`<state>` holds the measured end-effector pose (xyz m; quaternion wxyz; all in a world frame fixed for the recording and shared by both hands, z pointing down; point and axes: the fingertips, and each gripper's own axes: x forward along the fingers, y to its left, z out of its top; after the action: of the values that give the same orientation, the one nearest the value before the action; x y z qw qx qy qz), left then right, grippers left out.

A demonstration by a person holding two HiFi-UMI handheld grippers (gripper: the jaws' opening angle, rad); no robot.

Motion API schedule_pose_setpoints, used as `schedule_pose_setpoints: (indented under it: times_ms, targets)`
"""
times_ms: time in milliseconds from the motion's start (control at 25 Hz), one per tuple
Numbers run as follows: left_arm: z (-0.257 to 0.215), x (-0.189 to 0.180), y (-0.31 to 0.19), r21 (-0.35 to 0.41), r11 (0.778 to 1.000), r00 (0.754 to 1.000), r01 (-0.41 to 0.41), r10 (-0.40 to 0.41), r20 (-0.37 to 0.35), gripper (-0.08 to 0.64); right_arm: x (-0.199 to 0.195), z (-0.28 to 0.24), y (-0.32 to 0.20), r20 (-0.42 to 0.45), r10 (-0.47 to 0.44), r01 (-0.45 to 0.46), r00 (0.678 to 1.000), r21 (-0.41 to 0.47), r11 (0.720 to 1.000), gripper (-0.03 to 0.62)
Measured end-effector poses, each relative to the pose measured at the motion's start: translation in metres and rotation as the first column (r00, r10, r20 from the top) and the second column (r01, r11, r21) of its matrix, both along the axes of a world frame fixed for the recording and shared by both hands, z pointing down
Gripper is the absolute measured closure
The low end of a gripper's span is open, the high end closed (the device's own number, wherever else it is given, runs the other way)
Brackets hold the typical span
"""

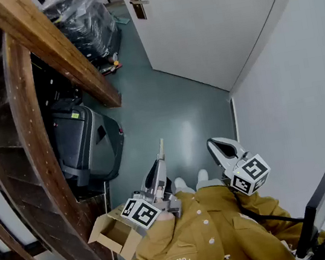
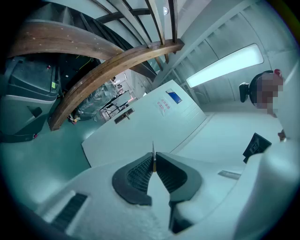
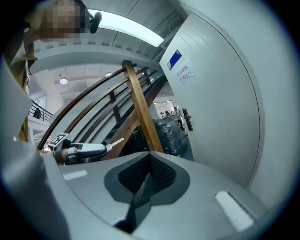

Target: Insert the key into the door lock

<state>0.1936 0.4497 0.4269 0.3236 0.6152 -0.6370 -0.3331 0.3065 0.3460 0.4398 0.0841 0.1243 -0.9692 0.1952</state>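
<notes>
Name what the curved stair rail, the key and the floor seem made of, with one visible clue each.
Stair rail: varnished wood, brown with visible grain. Key: probably metal, a thin pale blade. Floor: smooth glossy coating, perhaps resin or vinyl; it mirrors light.

Door [image 1: 206, 21]: white, with a blue sign [image 2: 174, 97]. Floor [image 1: 171, 106]: teal-green, plain. Stair beam [image 1: 52, 52]: brown wood grain. Jacket [image 1: 204, 236]: mustard yellow. Key [image 1: 161, 148]: pale metallic. Cardboard box [image 1: 108, 234]: tan. Left gripper [image 1: 160, 162] and right gripper [image 1: 212, 143]: grey, cubes white with black square markers.
</notes>
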Motion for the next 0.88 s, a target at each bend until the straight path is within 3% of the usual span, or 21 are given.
schedule_pose_setpoints:
  times_ms: [520,880]
  targets:
    - [0.008,-0.001,-0.002,0.003,1.000,0.999,0.001,-0.001,-0.041,0.532,-0.003,-0.002,0.003,-0.015,-0.015,0.015,1.000,0.019,1.000,0.588]
    - [0.011,0.011,-0.010,-0.010,1.000,0.999,-0.005,0.004,-0.044,0.532,0.010,0.001,-0.001,0.009,-0.041,0.042,0.999,-0.019,0.999,0.586]
